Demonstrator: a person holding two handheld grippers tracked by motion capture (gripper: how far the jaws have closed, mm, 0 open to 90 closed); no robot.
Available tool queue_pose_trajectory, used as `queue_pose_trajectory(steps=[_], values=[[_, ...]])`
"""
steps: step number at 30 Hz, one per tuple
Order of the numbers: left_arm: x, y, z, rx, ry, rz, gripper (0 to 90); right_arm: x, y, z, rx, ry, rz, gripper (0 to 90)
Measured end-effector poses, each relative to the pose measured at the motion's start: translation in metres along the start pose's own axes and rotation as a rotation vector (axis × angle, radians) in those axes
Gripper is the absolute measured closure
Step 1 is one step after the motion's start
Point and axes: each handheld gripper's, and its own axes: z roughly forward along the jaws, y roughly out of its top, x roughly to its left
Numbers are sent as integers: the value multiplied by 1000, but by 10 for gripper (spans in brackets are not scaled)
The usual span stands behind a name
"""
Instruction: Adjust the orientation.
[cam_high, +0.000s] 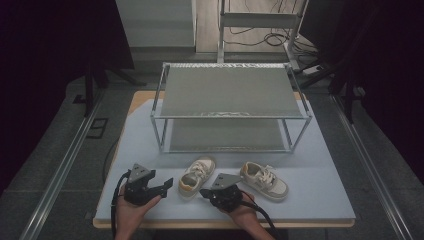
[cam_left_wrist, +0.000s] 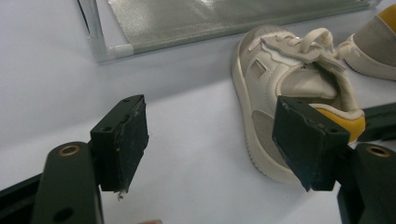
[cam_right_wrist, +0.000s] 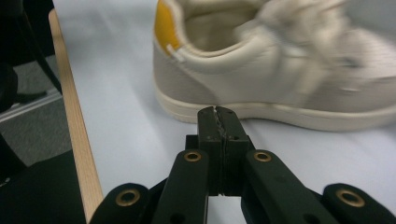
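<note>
The cream leather child's sneaker with a yellow heel patch (cam_high: 197, 176) lies on the pale blue surface (cam_high: 320, 165), in front of the two-tier metal-framed rack (cam_high: 230, 107) and between the grippers. It is judged light and soft-walled (the collar yields; the sole is stiffer); the heel collar suits gripping. The left gripper (cam_left_wrist: 210, 140) has jaws spread beside it; the right gripper (cam_right_wrist: 218, 122) has jaws pressed together, empty.
</note>
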Motion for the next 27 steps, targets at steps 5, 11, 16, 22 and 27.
queue_pose_trajectory(steps=[5, 11, 16, 22, 27], values=[[2, 0, -2, -3, -1, -8, 269, -12, -14, -42, -53, -64, 50, 888], [2, 1, -3, -8, -8, -11, 268, -24, -34, -73, -70, -112, 104, 882], [3, 0, -4, -8, -9, -13, 267, -31, -52, -106, -94, -169, 137, 877], [4, 1, -6, -17, -10, -19, 266, -38, -71, -127, -102, -207, 181, 878], [5, 1, -7, -21, -9, -21, 266, -43, -82, -130, -82, -215, 204, 879]])
